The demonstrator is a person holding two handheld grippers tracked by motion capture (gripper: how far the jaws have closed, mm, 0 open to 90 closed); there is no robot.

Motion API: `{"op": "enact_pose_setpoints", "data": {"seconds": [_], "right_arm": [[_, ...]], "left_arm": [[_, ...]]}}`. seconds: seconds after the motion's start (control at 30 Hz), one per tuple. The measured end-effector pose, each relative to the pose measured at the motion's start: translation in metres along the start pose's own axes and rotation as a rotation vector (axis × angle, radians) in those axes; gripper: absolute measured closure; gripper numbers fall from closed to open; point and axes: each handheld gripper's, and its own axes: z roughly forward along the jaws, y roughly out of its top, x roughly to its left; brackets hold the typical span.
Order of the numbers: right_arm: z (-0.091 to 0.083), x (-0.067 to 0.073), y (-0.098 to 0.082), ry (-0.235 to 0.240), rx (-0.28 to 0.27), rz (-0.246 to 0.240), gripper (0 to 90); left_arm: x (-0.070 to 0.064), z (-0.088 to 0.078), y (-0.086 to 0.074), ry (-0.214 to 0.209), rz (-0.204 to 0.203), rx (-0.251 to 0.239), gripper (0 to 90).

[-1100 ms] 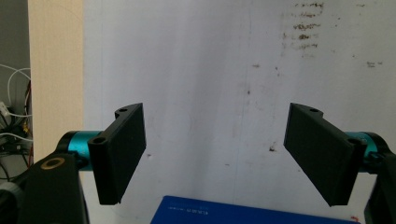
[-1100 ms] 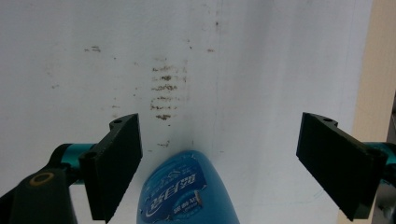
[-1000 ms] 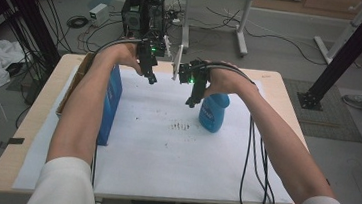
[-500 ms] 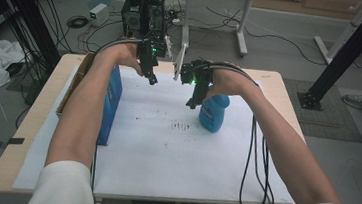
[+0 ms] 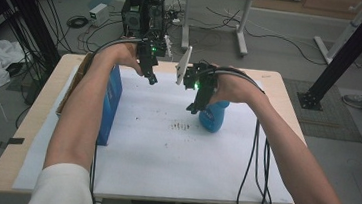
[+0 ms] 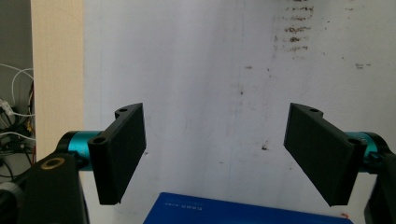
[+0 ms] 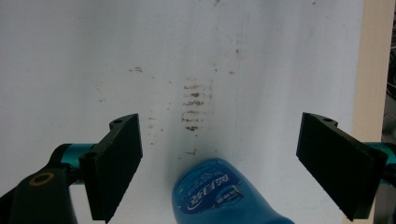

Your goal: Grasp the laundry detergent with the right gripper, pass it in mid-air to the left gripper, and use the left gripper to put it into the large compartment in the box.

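Sleeves: white, short | left gripper [image 5: 152,78] – black ribbed pads, teal collars, brass eyelet | right gripper [image 5: 193,108] – black cables, green LED

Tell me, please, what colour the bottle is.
The bottle is blue, clearest in the right gripper view.
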Motion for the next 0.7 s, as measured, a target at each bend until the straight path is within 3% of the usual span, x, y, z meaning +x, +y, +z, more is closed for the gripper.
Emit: {"op": "enact_pose_setpoints", "data": {"seconds": [0.2,0.4,0.7], "right_arm": [[-0.012,0.016,-0.006,0.012,-0.035,0.002,13.5],[-0.019,0.032,-0.017,0.018,-0.031,-0.005,13.5],[-0.028,0.053,-0.035,0.008,-0.033,0.043,13.4]], "left_arm": [[0.0,0.0,0.0,0.0,0.0,0.0,21.0],[0.0,-0.001,-0.001,0.0,-0.001,0.001,21.0],[-0.001,-0.002,-0.002,0.0,-0.005,-0.006,21.0]]}}
